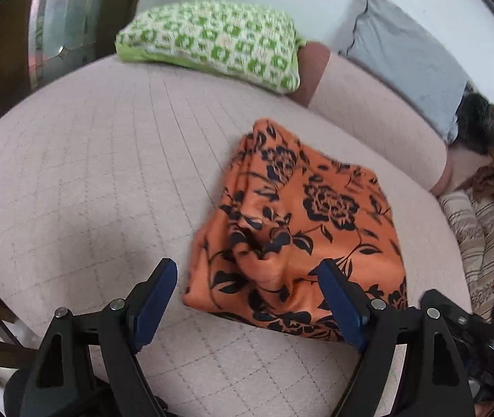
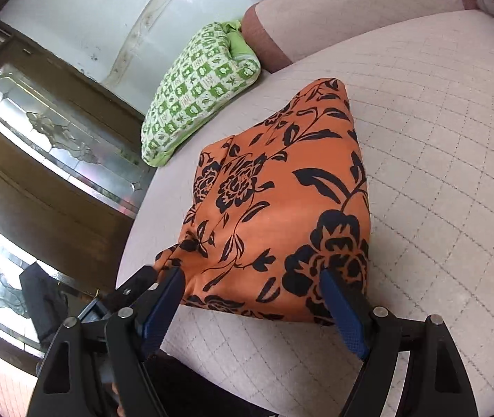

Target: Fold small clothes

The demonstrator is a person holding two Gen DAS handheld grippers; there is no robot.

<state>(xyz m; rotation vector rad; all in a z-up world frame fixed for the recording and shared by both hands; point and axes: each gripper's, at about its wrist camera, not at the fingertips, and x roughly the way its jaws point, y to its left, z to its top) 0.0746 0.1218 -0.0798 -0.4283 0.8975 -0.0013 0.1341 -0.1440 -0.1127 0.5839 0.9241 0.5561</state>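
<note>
Hovering over the folded cloth (image 1: 299, 229) with both grippers released.
I held my left gripper (image 1: 247, 299) and right gripper (image 2: 254, 302) spread wide at the cloth's near edge, gripping nothing. It lay folded, orange with dark flowers, on the quilted cushion (image 1: 90, 173), well apart from the green pillow (image 1: 212, 41).
</note>
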